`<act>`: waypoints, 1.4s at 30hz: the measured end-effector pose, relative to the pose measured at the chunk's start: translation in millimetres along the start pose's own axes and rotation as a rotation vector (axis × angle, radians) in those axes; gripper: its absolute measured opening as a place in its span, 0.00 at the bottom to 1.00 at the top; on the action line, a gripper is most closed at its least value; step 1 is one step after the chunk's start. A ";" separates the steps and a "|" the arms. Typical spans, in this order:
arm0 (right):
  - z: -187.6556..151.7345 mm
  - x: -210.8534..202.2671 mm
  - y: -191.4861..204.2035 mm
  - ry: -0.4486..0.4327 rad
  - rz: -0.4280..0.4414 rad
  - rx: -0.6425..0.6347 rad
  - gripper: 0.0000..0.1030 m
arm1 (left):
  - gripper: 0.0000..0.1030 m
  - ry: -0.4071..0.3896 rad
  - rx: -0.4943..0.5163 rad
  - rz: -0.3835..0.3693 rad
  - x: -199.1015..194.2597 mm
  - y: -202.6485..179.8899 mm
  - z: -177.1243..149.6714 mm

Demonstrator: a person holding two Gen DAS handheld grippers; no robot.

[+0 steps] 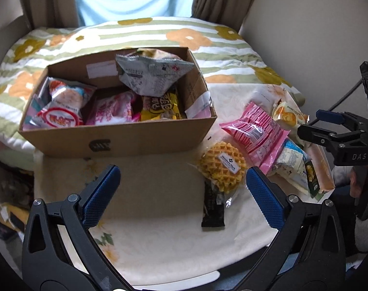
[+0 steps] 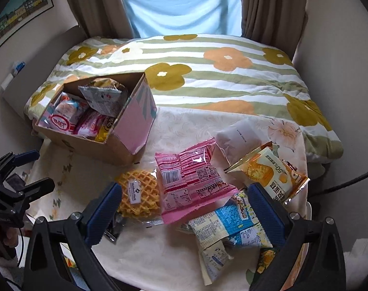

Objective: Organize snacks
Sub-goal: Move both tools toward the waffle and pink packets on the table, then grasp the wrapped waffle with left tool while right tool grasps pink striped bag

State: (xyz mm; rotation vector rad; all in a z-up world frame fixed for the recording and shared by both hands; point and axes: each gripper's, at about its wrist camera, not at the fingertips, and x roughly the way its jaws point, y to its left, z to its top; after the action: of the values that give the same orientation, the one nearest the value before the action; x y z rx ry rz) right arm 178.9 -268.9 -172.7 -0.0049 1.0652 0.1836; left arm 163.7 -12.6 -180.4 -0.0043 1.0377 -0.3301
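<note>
Snacks still loose lie in a heap on the cream floral cloth (image 2: 159, 262), toward its right edge, with the cardboard box (image 1: 125, 143) at the left rear already partly filled. I judge the pink wafer pack (image 2: 193, 184) the likeliest next pick: it lies directly ahead of my right gripper (image 2: 184, 208), between the lines of the two fingers, long axis running from near-left to far-right, its left edge overlapping the waffle wrapper. The right gripper is plainly the nearer; its jaws stand wide apart and hold nothing. My left gripper (image 1: 184, 189) is likewise spread and empty, facing bare cloth in front of the box.

The round waffle (image 1: 222, 167) sits just left of the pink pack, partly over a black bar wrapper (image 1: 213, 208). Its label reads "Member's Mark". The orange cake pack (image 2: 271, 174) shows "50%" among Chinese characters I cannot read reliably. A blue-and-white pack (image 2: 232, 225) lies under the pink pack's near end; its print is too small to read. The side of the right gripper, seen from the left camera, bears "DAS".
</note>
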 end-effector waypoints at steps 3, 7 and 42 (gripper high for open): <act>4.0 25.0 -6.2 0.053 0.021 -0.064 1.00 | 1.00 0.023 -0.056 0.023 16.1 -12.8 -8.8; 9.0 54.7 -10.3 0.107 0.063 -0.119 1.00 | 1.00 0.040 -0.142 0.042 36.7 -25.7 -18.3; 20.2 119.8 -28.4 0.217 0.248 -0.128 1.00 | 0.88 0.093 -0.217 0.268 156.8 -97.7 -9.2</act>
State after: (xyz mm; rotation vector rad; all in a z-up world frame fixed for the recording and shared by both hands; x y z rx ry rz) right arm 257.2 -277.3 -269.5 -0.0083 1.2677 0.4845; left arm 202.5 -146.5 -302.0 -0.0451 1.1467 0.0274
